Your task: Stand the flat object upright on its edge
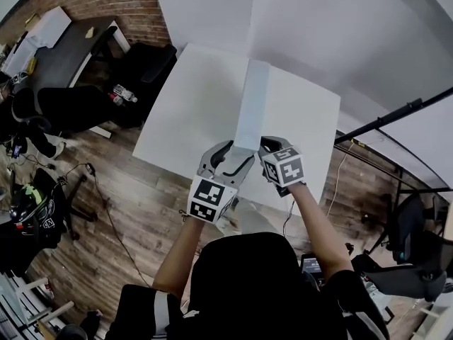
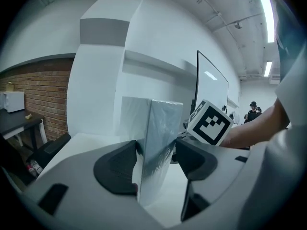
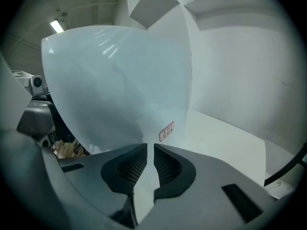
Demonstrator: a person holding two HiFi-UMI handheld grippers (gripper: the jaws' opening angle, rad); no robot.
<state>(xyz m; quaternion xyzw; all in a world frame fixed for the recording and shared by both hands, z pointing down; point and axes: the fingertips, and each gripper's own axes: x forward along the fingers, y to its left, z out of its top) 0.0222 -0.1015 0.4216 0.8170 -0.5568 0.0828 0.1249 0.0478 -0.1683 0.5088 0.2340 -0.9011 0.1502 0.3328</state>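
Note:
A flat pale blue-white box [image 1: 251,105] in shiny wrap stands upright on the white table [image 1: 191,105], running away from me. My left gripper [image 1: 232,154] holds its near end. In the left gripper view the box [image 2: 160,138] is edge-on between the jaws, with both pads against its sides. My right gripper [image 1: 265,146] is close beside it on the right. In the right gripper view the box's broad face [image 3: 120,80] fills the picture, and its lower edge runs down between the nearly closed pads [image 3: 136,166]. A small red label [image 3: 166,131] sits near that edge.
A black desk [image 1: 64,48] and a black chair [image 1: 152,62] stand beyond the table's left side on the wooden floor. A dark stand bar [image 1: 396,115] crosses at the right. White walls rise behind the table. A person [image 2: 253,110] stands far off.

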